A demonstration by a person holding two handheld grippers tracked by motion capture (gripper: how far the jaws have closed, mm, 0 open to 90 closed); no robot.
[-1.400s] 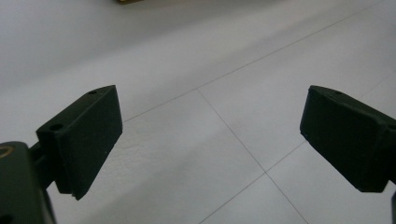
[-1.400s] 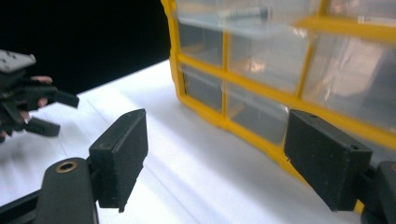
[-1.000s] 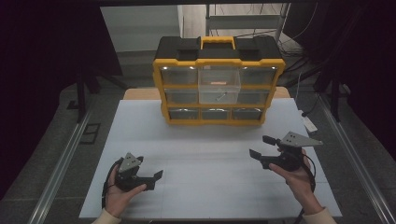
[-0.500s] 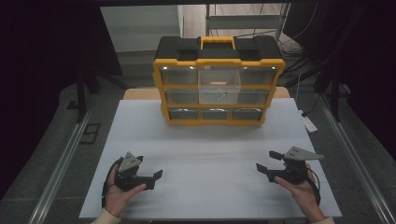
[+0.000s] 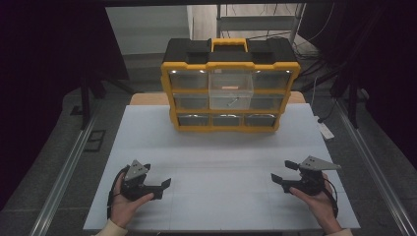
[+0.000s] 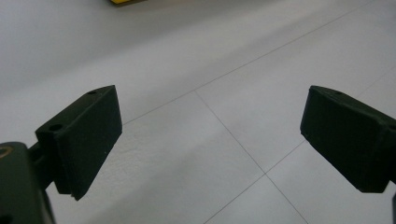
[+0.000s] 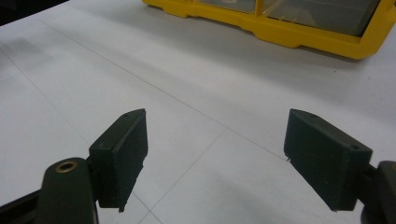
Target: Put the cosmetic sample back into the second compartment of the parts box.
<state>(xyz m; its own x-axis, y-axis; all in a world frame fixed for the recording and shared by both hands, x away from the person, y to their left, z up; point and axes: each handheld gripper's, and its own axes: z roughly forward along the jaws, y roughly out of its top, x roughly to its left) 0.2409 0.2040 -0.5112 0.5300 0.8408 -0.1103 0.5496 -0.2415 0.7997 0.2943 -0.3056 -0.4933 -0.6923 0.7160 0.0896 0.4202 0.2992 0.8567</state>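
Note:
A yellow and black drawer organizer stands at the far middle of the white table. Its middle clear drawer is pulled out a little and holds a small item. My left gripper rests low over the near left of the table, open, with nothing between its jaws. My right gripper sits at the near right, also open and empty. The organizer's yellow base shows at the top of the right gripper view.
Metal rails run along both sides of the table. A shelf frame and cables stand behind the organizer. A white power strip lies off the table's right edge.
My right gripper has drawn back toward the near edge and dropped lower. The left gripper has stayed where it was.

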